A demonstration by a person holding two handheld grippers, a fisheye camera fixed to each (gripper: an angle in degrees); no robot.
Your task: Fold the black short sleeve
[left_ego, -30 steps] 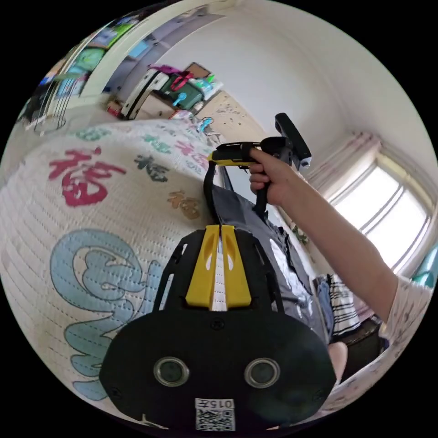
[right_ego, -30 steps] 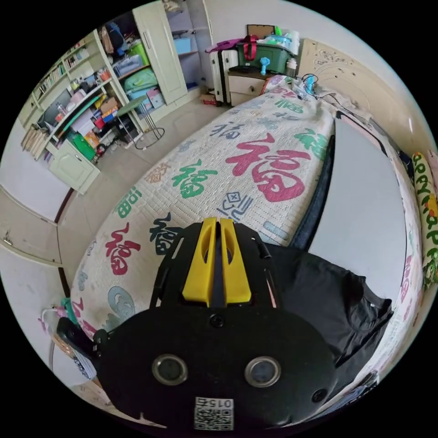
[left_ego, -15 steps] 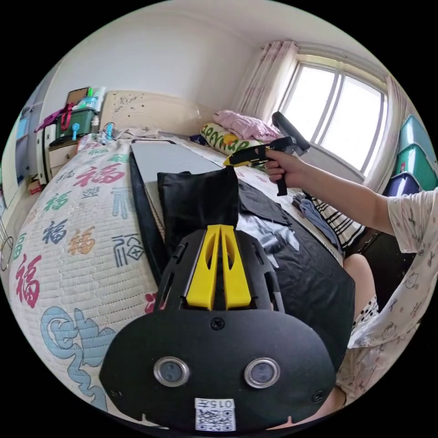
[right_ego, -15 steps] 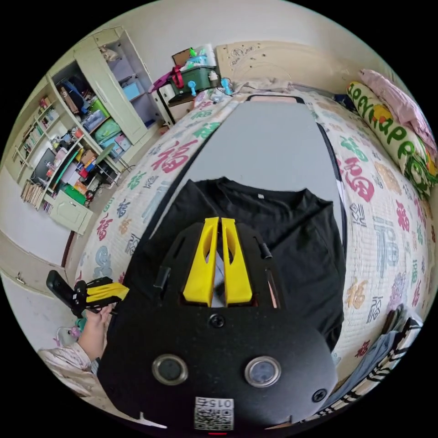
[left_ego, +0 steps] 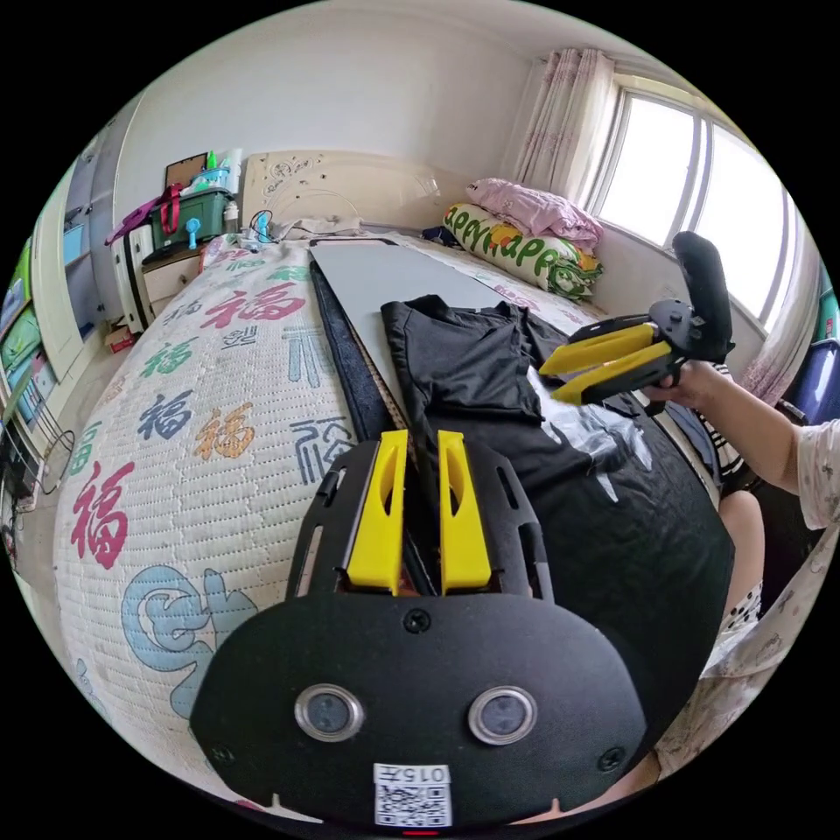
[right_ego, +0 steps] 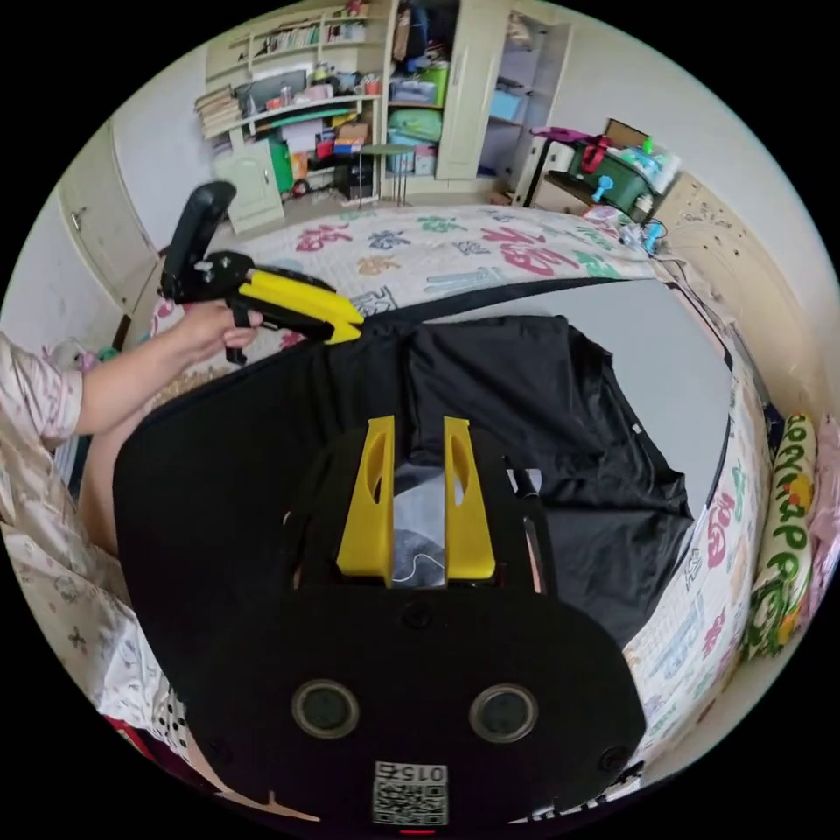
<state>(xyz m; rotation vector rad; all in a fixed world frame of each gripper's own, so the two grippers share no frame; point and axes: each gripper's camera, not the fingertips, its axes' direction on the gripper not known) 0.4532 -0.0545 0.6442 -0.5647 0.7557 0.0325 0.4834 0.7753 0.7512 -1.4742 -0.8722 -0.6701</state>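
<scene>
I see the black short sleeve [left_ego: 472, 367] lying on a grey board [left_ego: 385, 271] that rests on the patterned bedspread [left_ego: 175, 420], with its long axis running along the board: the collar points toward the headboard [left_ego: 332, 188] and the hem hangs off the near edge toward the person's lap. In my left gripper view the upper part looks doubled over, so a folded edge crosses the chest, and a pale print shows just below that edge. My left gripper [left_ego: 420, 437] has its yellow jaws spread apart, and the shirt's left edge runs through the gap between them; I cannot tell whether either jaw touches the cloth. My right gripper [left_ego: 551, 381] shows in the same view, held in a hand [left_ego: 691, 385] over the shirt's right side, jaws parted and nothing between them; whether its tips touch the cloth I cannot tell. In the right gripper view, my right gripper [right_ego: 418, 429] also reads as spread, with the black fabric and a bit of the pale print showing between its jaws, and the left gripper [right_ego: 354, 325] sits at the shirt's far edge. A green-lettered pillow [left_ego: 525, 249] lies beside the window.
</scene>
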